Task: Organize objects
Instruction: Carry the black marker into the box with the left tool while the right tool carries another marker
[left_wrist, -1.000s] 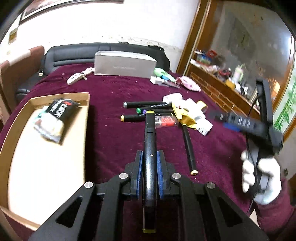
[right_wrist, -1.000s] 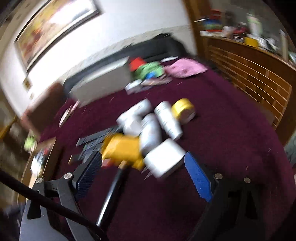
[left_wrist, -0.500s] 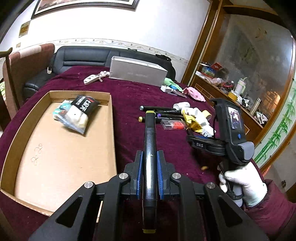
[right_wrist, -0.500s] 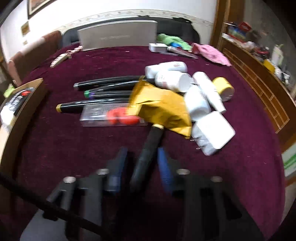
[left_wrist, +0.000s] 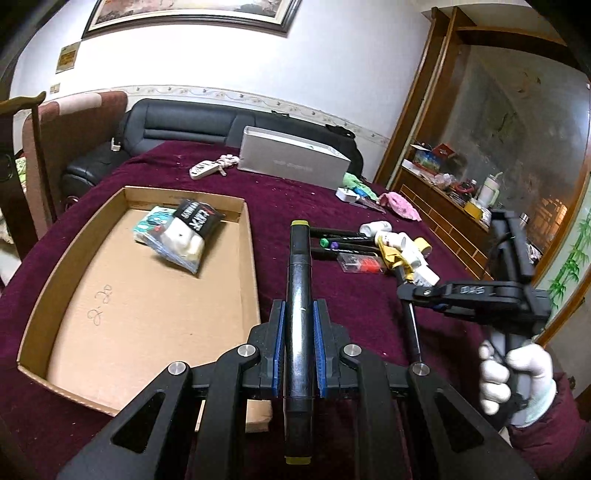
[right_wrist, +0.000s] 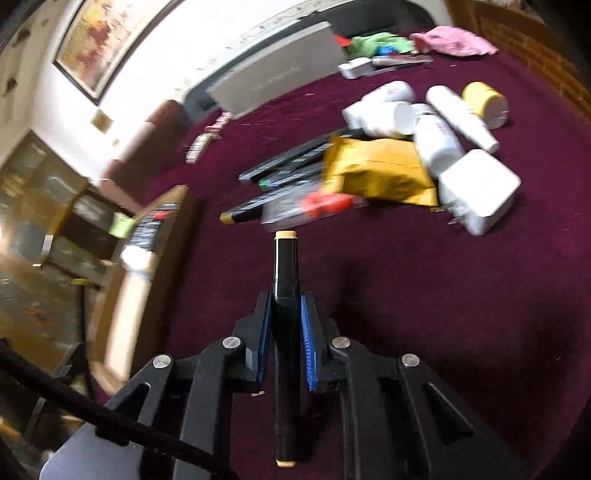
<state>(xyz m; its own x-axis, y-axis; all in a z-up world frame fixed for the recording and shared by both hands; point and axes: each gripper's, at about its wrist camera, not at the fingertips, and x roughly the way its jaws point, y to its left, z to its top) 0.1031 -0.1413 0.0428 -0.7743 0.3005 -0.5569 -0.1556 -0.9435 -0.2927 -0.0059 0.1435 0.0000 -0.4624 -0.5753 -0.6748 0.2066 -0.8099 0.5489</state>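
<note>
My left gripper (left_wrist: 298, 350) is closed tight on a black marker with yellow-green caps (left_wrist: 300, 295), just beside the cardboard tray (left_wrist: 251, 258). My right gripper (right_wrist: 284, 332) is also closed, holding a black marker with cream caps (right_wrist: 285, 273) above the dark red tablecloth (right_wrist: 443, 295), near the pile of markers (right_wrist: 288, 166).

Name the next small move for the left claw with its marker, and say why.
Probably carry it left over the cardboard tray and lower it. The left claw is shut on a black marker with yellow-green ends, held above the maroon cloth just right of the tray's wall. The tray has bare floor beside the snack packets, and the right claw already grips another marker.
</note>
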